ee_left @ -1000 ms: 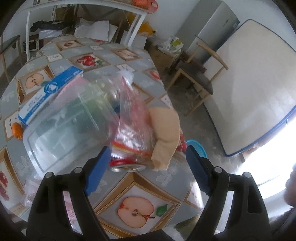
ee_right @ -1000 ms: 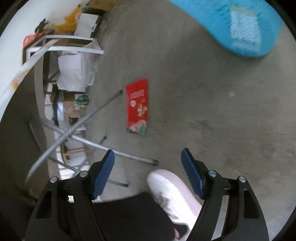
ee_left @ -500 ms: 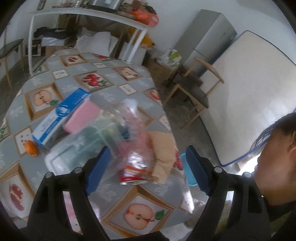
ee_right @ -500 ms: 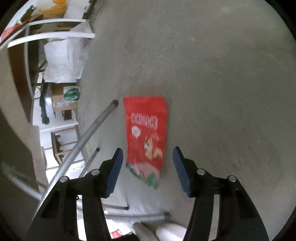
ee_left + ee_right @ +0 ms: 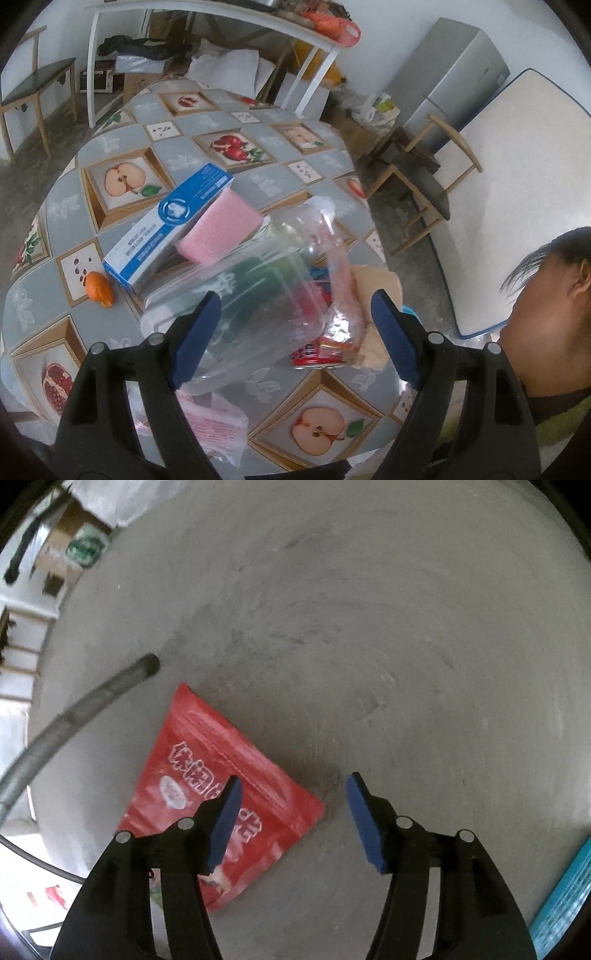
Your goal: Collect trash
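Each tool (image 5: 293, 336) (image 5: 293, 821) has black arms with silver screws and blue fingers (image 5: 225, 823).

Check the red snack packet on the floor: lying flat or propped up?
Flat. The red snack packet lies face-up on the concrete floor, printed side showing. The open right gripper is not gripping it.

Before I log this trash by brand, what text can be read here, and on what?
"休闲": white characters on the red snack packet; the rest is hidden by the right gripper.
Blue-and-white box: print too blurred.
Red can: label unreadable.
Cardboard box: green logo illegible.
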The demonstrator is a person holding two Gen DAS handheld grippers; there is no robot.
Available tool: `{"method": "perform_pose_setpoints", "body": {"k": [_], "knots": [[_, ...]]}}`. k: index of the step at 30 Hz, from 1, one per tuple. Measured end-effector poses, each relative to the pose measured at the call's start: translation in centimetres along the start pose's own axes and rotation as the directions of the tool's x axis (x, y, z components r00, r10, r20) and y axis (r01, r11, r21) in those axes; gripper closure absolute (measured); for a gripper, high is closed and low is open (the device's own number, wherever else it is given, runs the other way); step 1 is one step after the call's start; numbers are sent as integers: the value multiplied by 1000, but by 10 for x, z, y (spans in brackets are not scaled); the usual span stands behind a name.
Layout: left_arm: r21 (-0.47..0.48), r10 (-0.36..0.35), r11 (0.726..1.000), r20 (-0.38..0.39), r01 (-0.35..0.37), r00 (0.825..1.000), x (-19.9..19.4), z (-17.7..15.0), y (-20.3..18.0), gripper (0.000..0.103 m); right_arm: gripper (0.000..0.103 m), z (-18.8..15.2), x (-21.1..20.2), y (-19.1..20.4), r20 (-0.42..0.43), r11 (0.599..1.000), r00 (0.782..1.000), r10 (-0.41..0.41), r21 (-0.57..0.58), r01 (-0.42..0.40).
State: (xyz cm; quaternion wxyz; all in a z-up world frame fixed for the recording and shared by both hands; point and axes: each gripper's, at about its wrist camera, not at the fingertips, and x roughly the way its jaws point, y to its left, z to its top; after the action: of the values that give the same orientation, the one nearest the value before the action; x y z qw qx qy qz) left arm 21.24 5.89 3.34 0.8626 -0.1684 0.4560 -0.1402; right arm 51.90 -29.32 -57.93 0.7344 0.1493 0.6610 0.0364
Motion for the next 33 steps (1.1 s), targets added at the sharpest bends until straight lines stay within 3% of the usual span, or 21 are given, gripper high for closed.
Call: {"method": "perform_pose_setpoints", "body": {"k": [6, 9, 12, 15, 17, 20, 25, 33], "knots": [[-18, 2, 1000, -10, -2, 1000, 7, 3, 5, 24, 39, -4, 4, 22, 18, 991, 997, -69, -118, 71], [-20, 1, 1000, -10, -2, 1000, 6, 3, 6, 24, 39, -20, 7, 37, 35, 964, 989, -143, -223, 147], [-27, -1, 1000, -4, 1, 1000, 6, 3, 7, 24, 49, -36, 8, 48, 60, 924, 975, -212, -311, 220], [-38, -4, 999, -5, 4, 1000, 6, 2, 9, 24, 68, -40, 4, 44, 51, 935, 974, -220, -274, 226], [-42, -9, 999, -1, 9, 1000, 4, 1, 10, 24, 91, -45, 1, 40, 59, 930, 965, -257, -256, 264], [-41, -23, 999, 14, 23, 1000, 0, 0, 9, 24, 102, -52, -4, 31, 36, 939, 965, -259, -224, 260], [-39, -44, 998, 32, 46, 998, -8, -6, 7, 24, 103, -62, -33, -9, 34, 986, 987, -158, -40, 160], [-32, -102, 994, 75, 105, 992, -23, -14, 6, 24, 103, -93, -125, -74, 145, 990, 987, -69, 132, 50]]}}
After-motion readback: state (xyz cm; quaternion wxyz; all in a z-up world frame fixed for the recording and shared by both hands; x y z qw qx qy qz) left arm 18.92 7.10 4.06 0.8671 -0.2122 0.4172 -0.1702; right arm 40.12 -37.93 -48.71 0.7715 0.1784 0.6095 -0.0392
